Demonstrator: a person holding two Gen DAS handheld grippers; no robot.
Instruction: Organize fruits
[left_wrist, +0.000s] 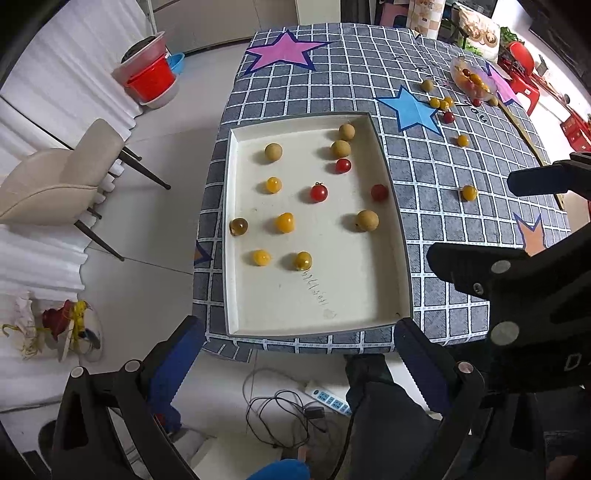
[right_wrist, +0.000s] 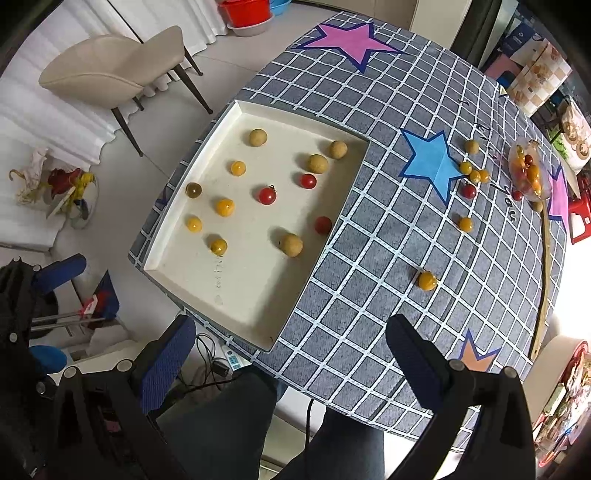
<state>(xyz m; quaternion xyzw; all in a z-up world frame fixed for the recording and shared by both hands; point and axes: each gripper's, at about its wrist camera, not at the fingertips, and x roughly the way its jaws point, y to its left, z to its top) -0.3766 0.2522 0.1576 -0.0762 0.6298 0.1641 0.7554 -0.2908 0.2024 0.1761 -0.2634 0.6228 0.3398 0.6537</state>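
Observation:
A cream tray (left_wrist: 391, 236) (right_wrist: 177, 280) lies on the checked table and holds several fruits: red cherry tomatoes (left_wrist: 318, 192) (right_wrist: 267, 195), yellow tomatoes (left_wrist: 284, 222) (right_wrist: 224, 207) and tan longans (left_wrist: 367, 220) (right_wrist: 291, 244). Loose fruits lie on the cloth: a yellow tomato (left_wrist: 469, 192) (right_wrist: 427, 280) nearest, others by the blue star (left_wrist: 411, 109) (right_wrist: 432, 162). A clear bowl (left_wrist: 472, 79) (right_wrist: 530, 173) of tomatoes sits at the far right. My left gripper (left_wrist: 299, 343) is open and empty, above the tray's near edge. My right gripper (right_wrist: 291, 343) is open and empty, above the table's near edge.
A beige chair (left_wrist: 55, 181) (right_wrist: 110, 74) stands left of the table. Red and clear buckets (left_wrist: 149, 77) sit on the floor beyond it. A power strip and cables (left_wrist: 325, 398) lie under the near edge. Boxes and red stools crowd the far right.

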